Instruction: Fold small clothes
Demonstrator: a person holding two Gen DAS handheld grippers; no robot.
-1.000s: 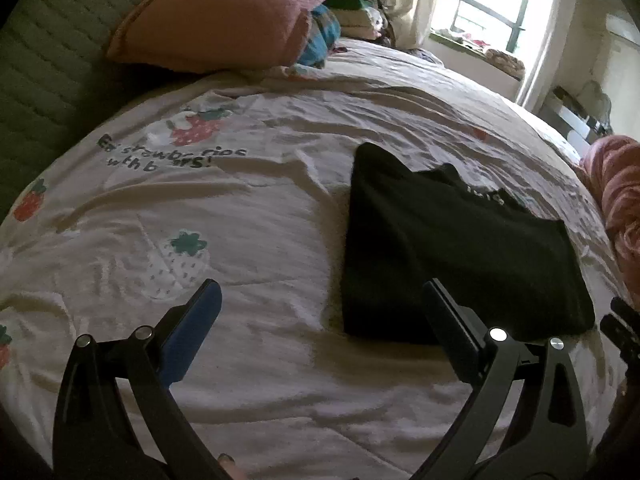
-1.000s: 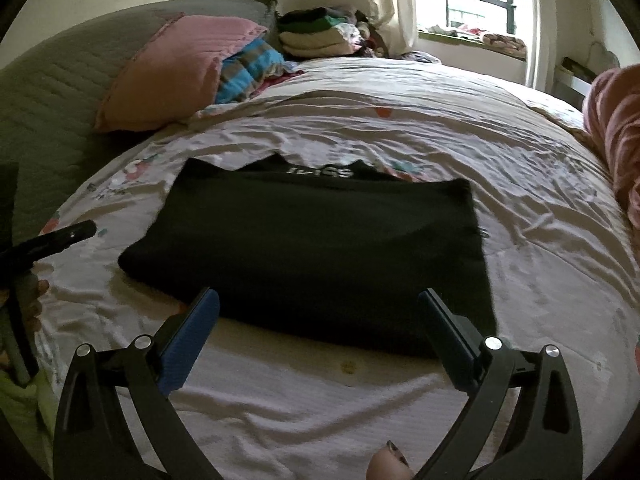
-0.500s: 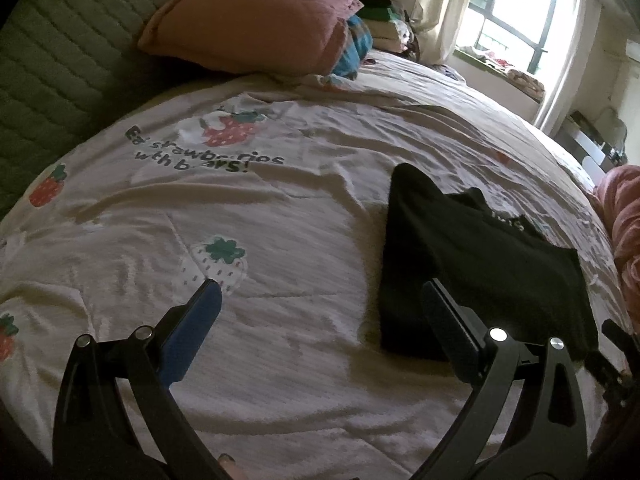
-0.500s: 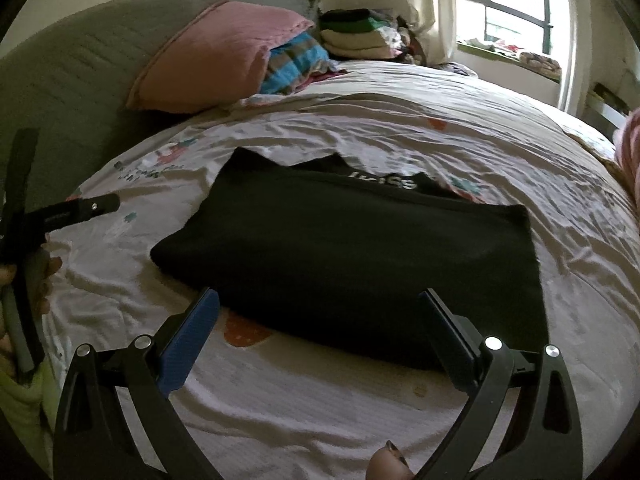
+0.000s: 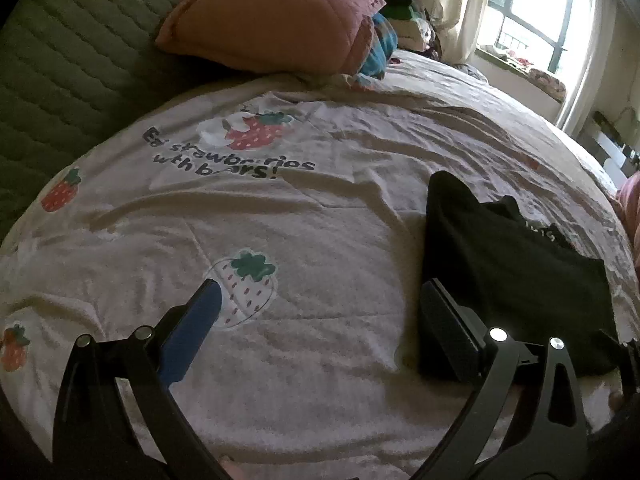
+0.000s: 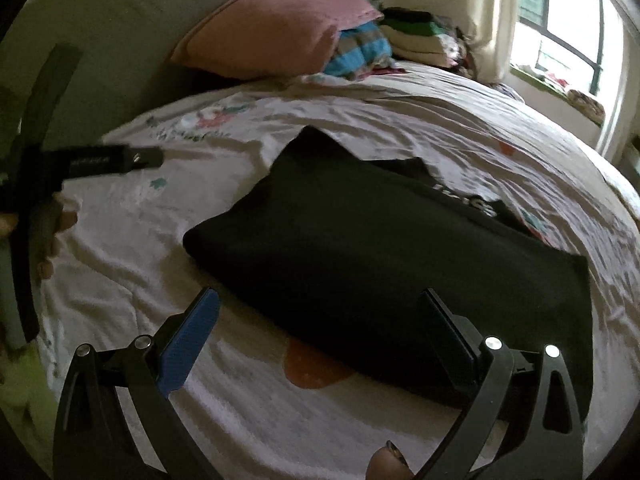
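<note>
A black folded garment (image 6: pixel 384 256) lies flat on the strawberry-print bedsheet (image 5: pixel 280 216), with white lettering at its far edge. In the left wrist view the black garment (image 5: pixel 512 272) sits to the right, partly behind the right finger. My left gripper (image 5: pixel 320 304) is open above the bare sheet, left of the garment, holding nothing. My right gripper (image 6: pixel 320 312) is open just in front of the garment's near edge, holding nothing. The left gripper (image 6: pixel 100 160) also shows at the left of the right wrist view, held by a hand (image 6: pixel 56 232).
A pink pillow (image 5: pixel 276 16) leans on the green quilted headboard (image 5: pixel 68 60), with a striped blue cloth (image 6: pixel 360 56) beside it. Folded clothes (image 6: pixel 416 36) are stacked at the far corner near the window (image 5: pixel 532 24). A pink cloth (image 5: pixel 630 204) lies at the right edge.
Both grippers have swung left, so the garment has slid right in both views. The left gripper has drawn away from the garment toward the strawberry print. Both stay open.
</note>
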